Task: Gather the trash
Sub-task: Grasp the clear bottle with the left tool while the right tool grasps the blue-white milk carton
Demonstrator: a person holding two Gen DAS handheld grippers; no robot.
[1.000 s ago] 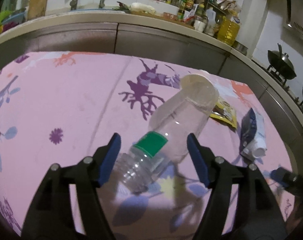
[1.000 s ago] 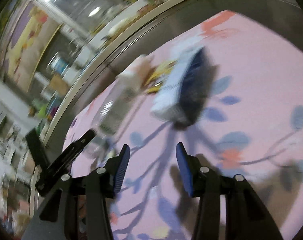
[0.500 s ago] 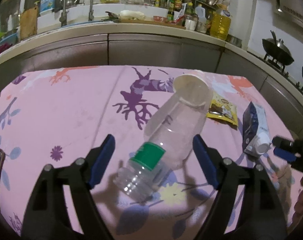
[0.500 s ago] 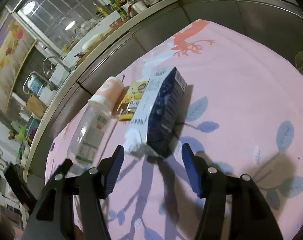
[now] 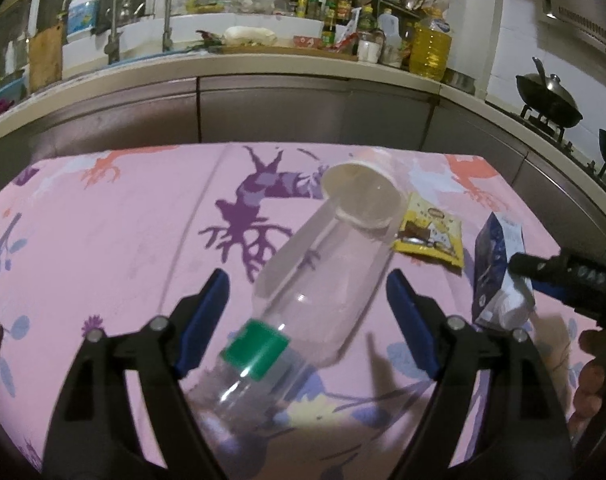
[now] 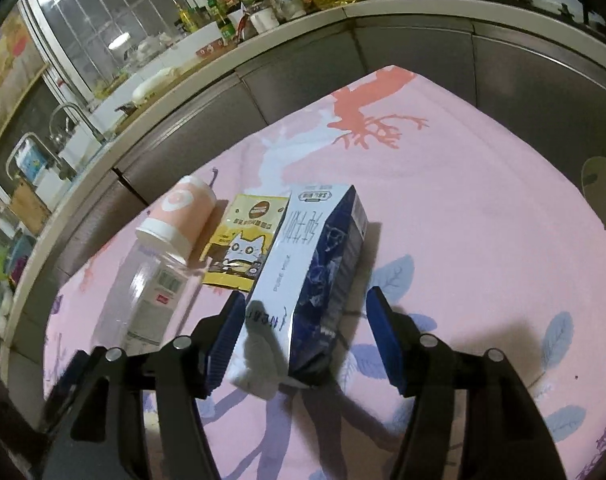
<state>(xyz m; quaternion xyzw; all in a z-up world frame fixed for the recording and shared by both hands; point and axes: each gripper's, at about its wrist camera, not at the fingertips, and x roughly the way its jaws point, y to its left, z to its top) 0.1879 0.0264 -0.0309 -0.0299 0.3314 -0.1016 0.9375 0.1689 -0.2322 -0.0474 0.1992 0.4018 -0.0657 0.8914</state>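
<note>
Landmark: the clear plastic bottle (image 5: pixel 323 280) lies on its side on the pink patterned tablecloth (image 5: pixel 103 240), green label band toward the camera.
Left gripper (image 5: pixel 307 300): jaws spread wide on either side of the bottle; neither blue pad touches it.
Paper cup (image 5: pixel 363 196): lies at the bottle's far end, touching it, open mouth toward the left camera.
Yellow snack packet (image 6: pixel 245 248): flat on the cloth just right of the bottle, between it and the carton.
Milk carton (image 6: pixel 307 288): blue and white, on its side, right of the bottle beyond the packet.
Right gripper (image 6: pixel 303 336): jaws opening, the carton's near end between them; the left pad is right at the carton's white face, contact unclear, the right pad apart.
Kitchen counter (image 5: pixel 263 68): behind the table, far from the bottle, crowded with bottles and taps.
In the way: the packet lies tight against the carton's left side.
</note>
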